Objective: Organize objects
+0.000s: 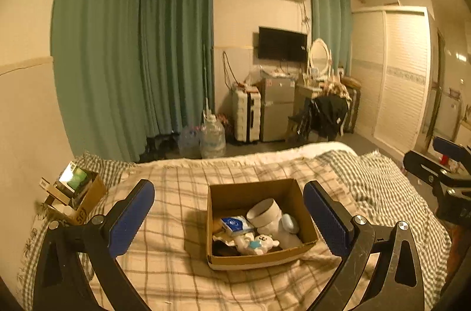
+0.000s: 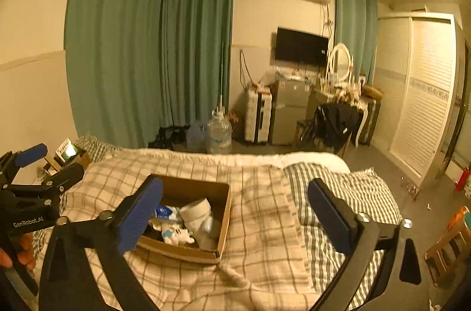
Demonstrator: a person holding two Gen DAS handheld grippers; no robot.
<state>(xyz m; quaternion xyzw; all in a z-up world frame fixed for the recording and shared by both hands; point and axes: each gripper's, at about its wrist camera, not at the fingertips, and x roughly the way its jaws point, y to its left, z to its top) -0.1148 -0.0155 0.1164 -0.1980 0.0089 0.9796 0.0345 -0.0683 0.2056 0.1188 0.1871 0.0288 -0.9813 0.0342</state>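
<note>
An open cardboard box (image 1: 306, 218) sits on the plaid bed cover (image 1: 164, 275). It holds a white cup (image 1: 265, 212), a blue-and-white packet (image 1: 234, 224), a small white plush toy (image 1: 259, 244) and other small items. My left gripper (image 1: 229, 219) is open and empty, its blue pads either side of the box, above it. In the right wrist view the box (image 2: 225, 211) lies left of centre. My right gripper (image 2: 235, 215) is open and empty above the bed, its left pad (image 2: 139, 218) in front of the box's left side.
A second cardboard box (image 1: 88, 199) with packages stands at the bed's far left corner by the wall. A striped pillow (image 2: 338, 193) lies on the right. Beyond the bed are water jugs (image 1: 212, 139), a suitcase, a small fridge, a dresser and a wardrobe.
</note>
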